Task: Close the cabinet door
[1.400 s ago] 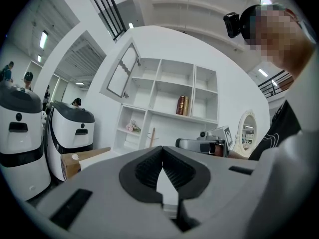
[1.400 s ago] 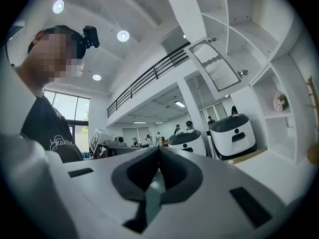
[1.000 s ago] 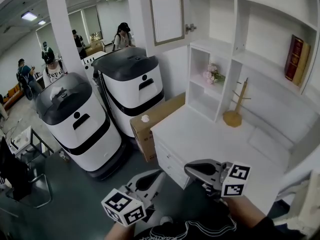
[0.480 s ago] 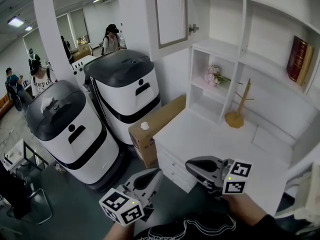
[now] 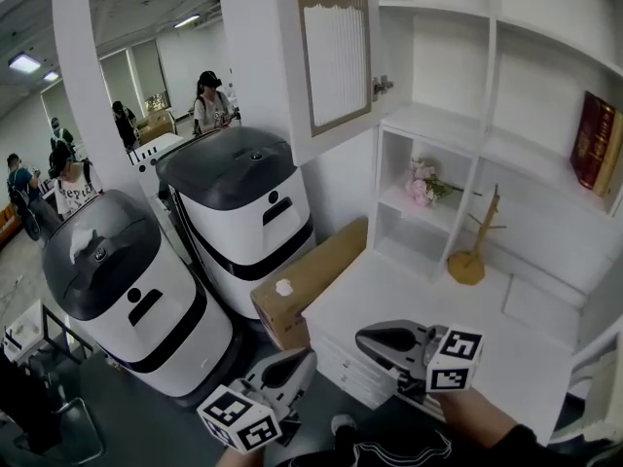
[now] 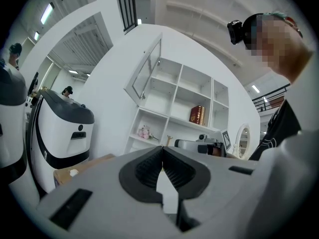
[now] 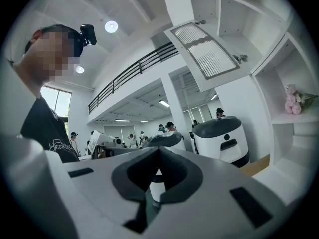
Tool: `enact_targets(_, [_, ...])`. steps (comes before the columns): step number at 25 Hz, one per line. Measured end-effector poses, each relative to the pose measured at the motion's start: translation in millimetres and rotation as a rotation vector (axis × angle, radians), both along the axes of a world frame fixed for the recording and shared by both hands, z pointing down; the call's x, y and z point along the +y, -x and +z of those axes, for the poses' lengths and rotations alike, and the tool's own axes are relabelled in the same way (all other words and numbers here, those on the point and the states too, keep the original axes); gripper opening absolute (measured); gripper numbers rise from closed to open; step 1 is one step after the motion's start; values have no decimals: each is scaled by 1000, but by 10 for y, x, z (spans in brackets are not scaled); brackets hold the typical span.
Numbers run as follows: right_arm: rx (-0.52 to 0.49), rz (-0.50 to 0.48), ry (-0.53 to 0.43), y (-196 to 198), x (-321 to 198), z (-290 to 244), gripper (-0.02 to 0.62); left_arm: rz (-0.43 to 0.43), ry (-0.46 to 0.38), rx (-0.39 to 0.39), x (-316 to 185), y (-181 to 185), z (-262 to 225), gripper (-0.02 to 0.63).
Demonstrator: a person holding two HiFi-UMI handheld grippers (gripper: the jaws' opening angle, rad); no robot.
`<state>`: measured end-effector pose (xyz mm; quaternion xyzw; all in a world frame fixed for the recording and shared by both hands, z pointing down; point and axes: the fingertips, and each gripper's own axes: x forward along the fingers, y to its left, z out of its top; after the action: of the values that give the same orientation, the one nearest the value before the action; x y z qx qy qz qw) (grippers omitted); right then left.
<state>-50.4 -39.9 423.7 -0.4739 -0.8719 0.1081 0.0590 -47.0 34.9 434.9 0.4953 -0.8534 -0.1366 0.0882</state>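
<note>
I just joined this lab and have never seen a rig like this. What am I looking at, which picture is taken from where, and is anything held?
No robot here: a person holds a two-jaw tool in each hand, the left gripper and the right gripper. The marker cubes are part of them. The head view comes from a camera on the person's head, looking down. The other two views come from cameras riding on each gripper, looking along its jaws. Both pairs of jaws are shut, with nothing between them. Ahead is a white shelf unit whose cabinet door stands open, untouched. A wooden stand is on the counter; flowers and a book sit on shelves. A box lies beside two white machines.
</note>
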Motion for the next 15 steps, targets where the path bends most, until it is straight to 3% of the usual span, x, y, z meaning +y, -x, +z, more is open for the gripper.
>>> enact_targets(8, [-1, 24, 31, 1029, -239, -70, 6, 36, -32, -28, -221, 1024, -163, 5])
enact_targets(15, [-92, 51, 7, 1534, -480, -428, 6, 28, -80, -110, -305, 1634, -562, 7])
